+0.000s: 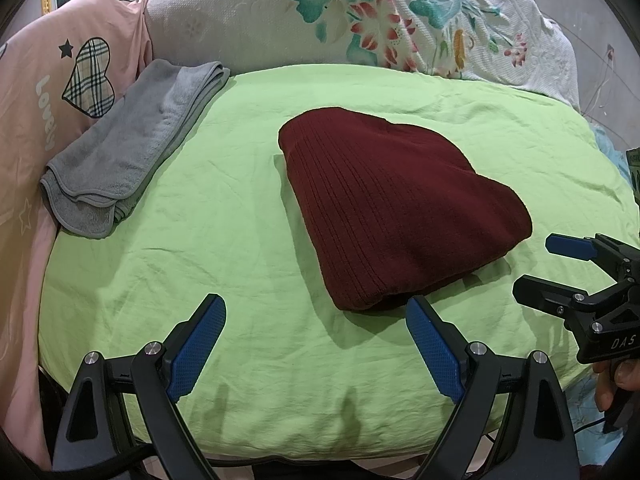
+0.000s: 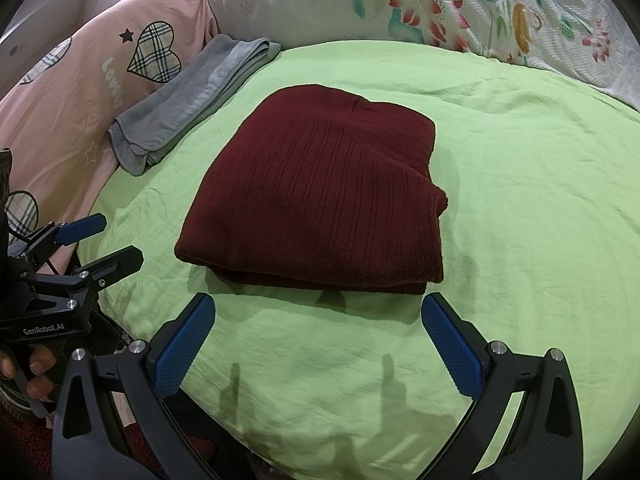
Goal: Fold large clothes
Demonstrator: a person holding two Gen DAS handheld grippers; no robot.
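Note:
A dark red ribbed knit garment lies folded into a thick compact stack on the light green sheet; it also shows in the right wrist view. My left gripper is open and empty, just short of the stack's near edge. My right gripper is open and empty, also just in front of the stack. The right gripper shows at the right edge of the left wrist view, and the left gripper shows at the left edge of the right wrist view, both open.
A folded grey towel lies at the sheet's far left edge, also in the right wrist view. A pink bedcover with plaid hearts is to the left. A white floral quilt is bunched behind.

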